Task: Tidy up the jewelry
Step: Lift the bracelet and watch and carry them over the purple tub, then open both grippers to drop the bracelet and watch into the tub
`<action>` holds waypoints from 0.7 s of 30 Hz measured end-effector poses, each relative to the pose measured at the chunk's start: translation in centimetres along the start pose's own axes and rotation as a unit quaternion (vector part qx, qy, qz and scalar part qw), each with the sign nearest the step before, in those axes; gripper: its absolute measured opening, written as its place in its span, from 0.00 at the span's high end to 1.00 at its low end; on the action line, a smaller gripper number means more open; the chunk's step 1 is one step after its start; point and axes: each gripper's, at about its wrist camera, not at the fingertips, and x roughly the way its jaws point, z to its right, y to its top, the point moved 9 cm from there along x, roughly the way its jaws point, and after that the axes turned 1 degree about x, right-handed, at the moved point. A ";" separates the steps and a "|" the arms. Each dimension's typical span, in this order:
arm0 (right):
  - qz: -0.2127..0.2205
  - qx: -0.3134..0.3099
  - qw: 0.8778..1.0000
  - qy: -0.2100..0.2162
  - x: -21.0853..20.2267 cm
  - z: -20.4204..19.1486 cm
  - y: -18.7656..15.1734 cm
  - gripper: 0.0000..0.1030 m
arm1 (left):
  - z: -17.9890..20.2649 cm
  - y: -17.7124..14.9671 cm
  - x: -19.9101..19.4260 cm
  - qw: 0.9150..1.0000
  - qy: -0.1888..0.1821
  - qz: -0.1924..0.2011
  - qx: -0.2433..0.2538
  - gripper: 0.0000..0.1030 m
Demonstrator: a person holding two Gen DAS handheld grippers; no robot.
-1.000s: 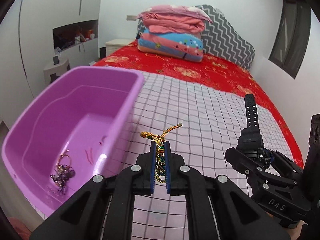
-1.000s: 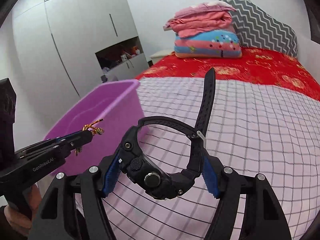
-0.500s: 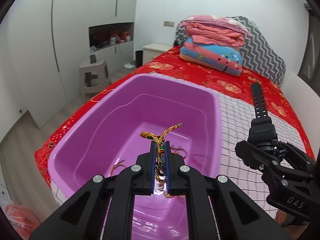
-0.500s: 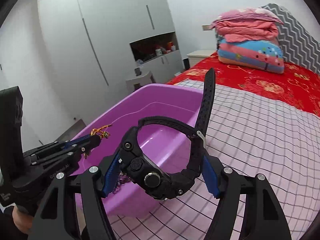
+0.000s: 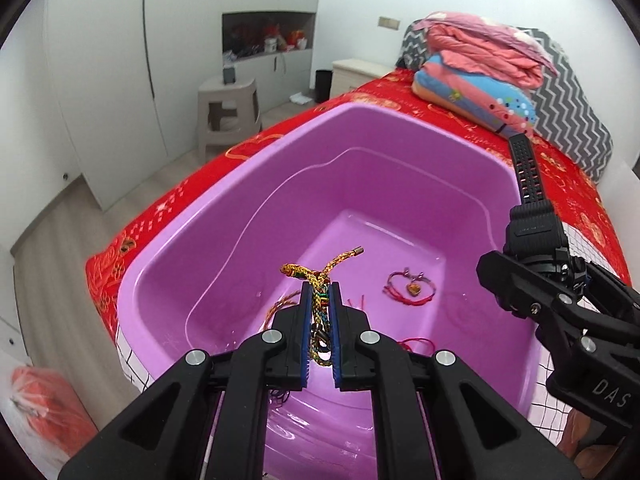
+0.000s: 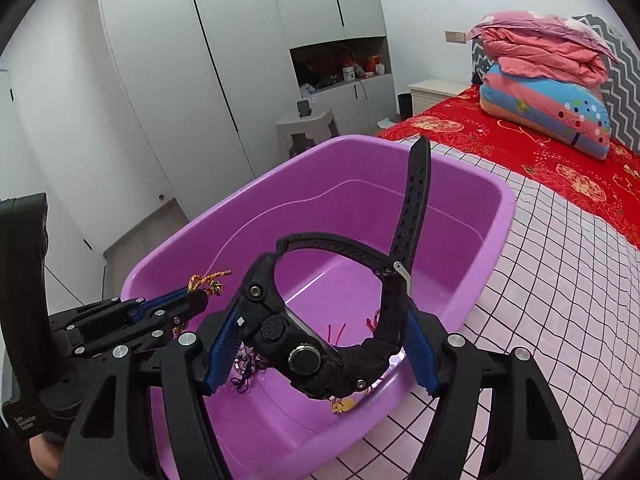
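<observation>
Jewelry goes in the purple tub mid-frame: left gripper pinches a braided bracelet, right gripper clamps a black watch; release low, over bare floor.

"DAS" is read in pale letters on the right gripper body, at the right edge of the left wrist view. Small print on the left gripper handle is illegible.
</observation>
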 end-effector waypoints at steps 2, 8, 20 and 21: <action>-0.011 -0.005 1.000 -0.002 1.0 0.2 0.1 0.34 | -0.5 -0.1 0.6 1.000 0.006 -0.008 -0.007 0.92; -0.030 -0.020 0.999 -0.013 2.8 -0.1 -0.2 0.34 | -1.4 -0.4 1.1 1.000 0.014 -0.016 -0.015 0.92; -0.046 -0.026 0.998 -0.031 3.7 -0.2 -0.9 0.34 | -2.4 -0.8 1.9 0.999 0.034 -0.033 -0.019 0.90; -0.047 -0.026 0.998 -0.032 3.7 -0.1 -0.8 0.34 | -2.5 -0.9 1.9 0.999 0.035 -0.033 -0.019 0.89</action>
